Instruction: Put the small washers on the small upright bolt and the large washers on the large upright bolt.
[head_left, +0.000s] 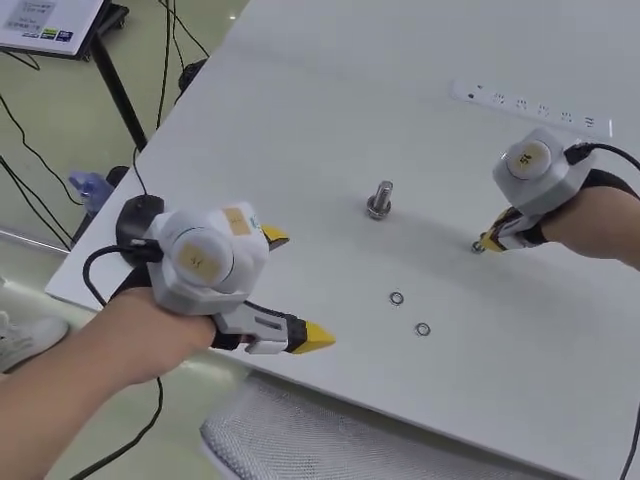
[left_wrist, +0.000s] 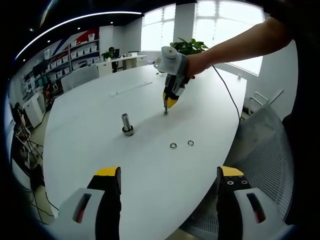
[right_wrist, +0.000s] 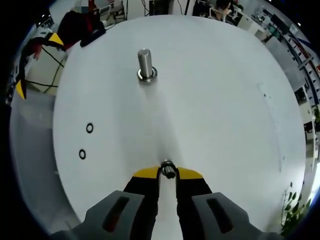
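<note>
The left claw (head_left: 297, 288) hangs released over the near edge of a white table (head_left: 330, 90). Its yellow-tipped jaws stand wide apart with nothing between them. Ahead of it and a little to its right lie two washers (head_left: 397, 298), near each other and flat on the bare tabletop. Further ahead, the large bolt (head_left: 380, 200) stands upright, well apart from the washers.

The right claw (head_left: 487, 243) points down at the table beyond the washers, with its tips at the small bolt (head_left: 478, 247). In the right gripper view its jaws are drawn close, one on each side of the bolt's top. It cannot be told whether they pinch the bolt, a washer, or nothing. From this claw the large bolt stands straight ahead, and the two washers lie off to its left.

A white power strip (head_left: 530, 105) lies on the table beyond the right claw. A grey mesh chair (head_left: 270, 435) sits just below the table edge by the left claw, and black cables (head_left: 30, 150) trail over the floor to its left.

The left gripper view shows an open office beyond the right claw, with bright windows (left_wrist: 220, 10), a green plant (left_wrist: 190, 46), and shelves (left_wrist: 80, 52) along the far wall.
</note>
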